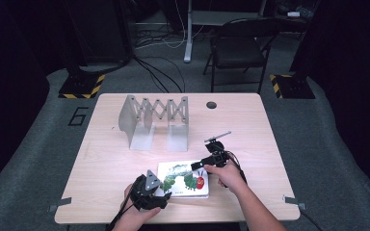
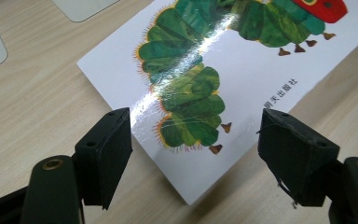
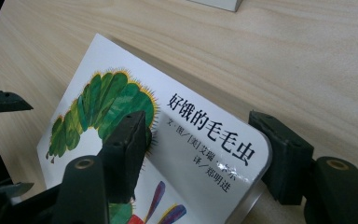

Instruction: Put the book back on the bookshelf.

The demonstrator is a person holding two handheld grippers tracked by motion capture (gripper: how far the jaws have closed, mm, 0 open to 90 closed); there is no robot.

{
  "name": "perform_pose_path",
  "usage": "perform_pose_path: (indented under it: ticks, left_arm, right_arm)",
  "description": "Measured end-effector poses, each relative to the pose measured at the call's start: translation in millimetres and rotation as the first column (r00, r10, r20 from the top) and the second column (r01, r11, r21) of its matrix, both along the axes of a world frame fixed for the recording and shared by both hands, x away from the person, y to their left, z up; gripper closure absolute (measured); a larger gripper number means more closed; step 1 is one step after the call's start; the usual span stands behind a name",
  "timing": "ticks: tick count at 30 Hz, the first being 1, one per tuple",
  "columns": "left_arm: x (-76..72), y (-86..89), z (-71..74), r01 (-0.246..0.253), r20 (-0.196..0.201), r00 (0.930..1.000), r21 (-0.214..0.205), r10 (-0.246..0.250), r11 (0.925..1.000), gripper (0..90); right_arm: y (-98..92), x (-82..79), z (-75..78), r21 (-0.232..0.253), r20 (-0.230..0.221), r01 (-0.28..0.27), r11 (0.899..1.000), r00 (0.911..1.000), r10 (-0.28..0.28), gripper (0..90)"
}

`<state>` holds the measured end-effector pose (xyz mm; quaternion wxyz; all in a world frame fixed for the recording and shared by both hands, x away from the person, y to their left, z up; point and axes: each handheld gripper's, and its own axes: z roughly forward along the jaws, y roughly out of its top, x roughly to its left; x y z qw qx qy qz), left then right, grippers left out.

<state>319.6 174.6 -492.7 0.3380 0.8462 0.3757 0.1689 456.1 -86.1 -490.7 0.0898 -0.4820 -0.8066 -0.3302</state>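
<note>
**Two grippers at a caterpillar picture book**

At the table's left, well back, a grey metal expanding book rack point(image 1: 154, 120) stands on the pale wooden table point(image 1: 101, 154), with its end plates upright and a scissor lattice between them.

At the near edge, the left gripper point(image 1: 160, 191) sits at the lower left corner of the white glossy board book with a green caterpillar on its cover point(image 1: 183, 179). In the left gripper view its jaws stand wide, one on either side of that corner; neither pad touches the cover point(image 2: 200, 93), and the corner point(image 2: 189, 198) points between them.

The book lies near the table's front edge, a little right of centre, with black Chinese characters printed on its cover point(image 3: 209, 135).

Further right, the right gripper point(image 1: 198, 165) comes in over the book's upper right corner. In the right gripper view that rounded corner sits between the jaws, raised off the wood, one pad over the cover and the other at the outer edge; whether they press on it I cannot tell.
</note>
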Motion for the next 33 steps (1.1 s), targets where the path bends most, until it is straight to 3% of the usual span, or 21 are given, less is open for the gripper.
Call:
perform_pose_path:
  ticks: [3,9,14,17,21,26,33]
  left_arm:
    - [4.0,-2.7,-3.3,-0.002,-0.032,0.9995,-0.005,0.002,1.0000,25.6]
    - [11.8,0.9,-5.6,-0.004,-0.053,0.9986,-0.020,0.003,0.9998,22.3]
    - [14.2,6.6,-12.0,-0.028,-0.095,0.9953,-0.090,0.020,0.9955,21.0]
    - [14.3,7.6,-14.8,-0.033,-0.102,0.9946,-0.109,0.022,0.9935,19.2]
    - [12.9,6.2,-17.9,-0.040,-0.093,0.9952,-0.105,0.030,0.9937,17.8]
    - [14.8,9.0,-19.4,-0.029,-0.111,0.9937,-0.110,0.016,0.9936,16.2]
    - [19.3,10.9,-23.6,-0.047,-0.160,0.9869,-0.161,0.021,0.9858,14.5]
  right_arm:
    - [0.4,-0.5,0.6,0.001,0.001,0.003,1.000,1.0000,-0.003,38.4]
    - [0.8,-1.8,1.7,-0.004,0.012,0.006,1.000,0.9999,-0.006,38.4]
    - [1.1,-3.1,2.4,-0.014,0.014,0.010,1.000,0.9999,-0.009,38.4]
    - [0.8,-4.8,3.5,-0.021,0.013,0.003,1.000,0.9999,-0.003,38.6]
    - [1.2,-6.9,5.5,-0.031,0.019,0.005,0.999,0.9998,-0.005,38.9]
    - [2.6,-11.9,11.6,-0.049,0.042,-0.004,0.999,0.9991,0.006,39.2]
    - [4.9,-17.2,20.5,-0.065,0.082,-0.011,0.998,0.9965,0.017,40.7]
